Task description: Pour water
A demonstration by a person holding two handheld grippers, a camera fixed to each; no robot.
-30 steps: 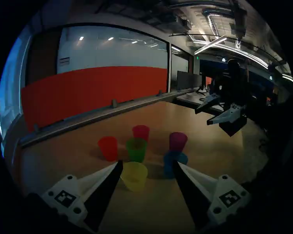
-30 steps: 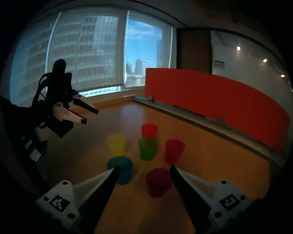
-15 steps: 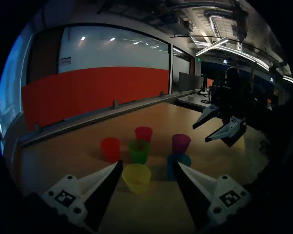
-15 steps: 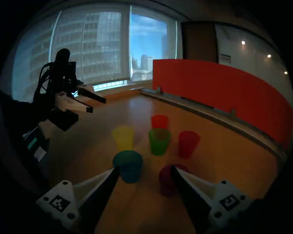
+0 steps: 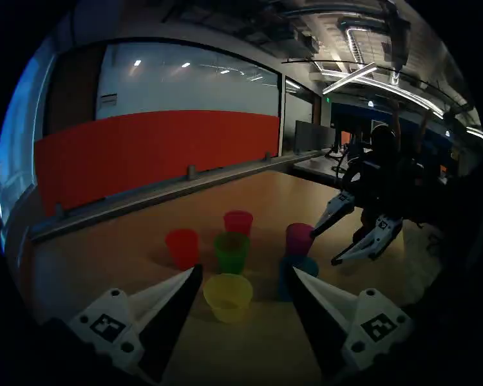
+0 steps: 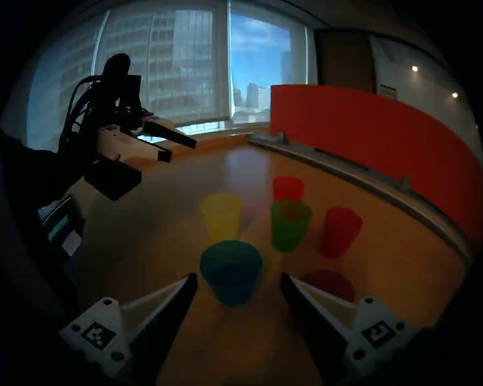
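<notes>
**A:** Where have the cups ended up?

**B:** There are six plastic ones, bunched together on the wooden surface (image 5: 261, 193). In the left gripper view the green cup (image 5: 231, 251) is the hub. The red cup (image 5: 182, 246) is at its 9 o'clock, the pink cup (image 5: 238, 222) at 12, the purple cup (image 5: 299, 237) at 3 and the yellow cup (image 5: 228, 297) at 6.

**A:** And the left gripper (image 5: 245, 269)?

**B:** It's low over the surface with its jaws spread wide and nothing in them. The yellow cup stands just past the tips, in line with the gap.

**A:** What about the right gripper (image 5: 324, 249)?

**B:** It's off at the cluster's 3 o'clock, tilted down beside the purple cup. Its fingers are well apart and it's carrying nothing. In the right gripper view the blue cup (image 6: 231, 270) sits dead ahead at 12 o'clock, in line with the gap between the two tips, and neither finger is pressing on it.

**A:** Is there any water in them?

**B:** I can't tell, the light's too dim. A red partition (image 5: 158, 148) runs along the far edge of the surface.
</notes>
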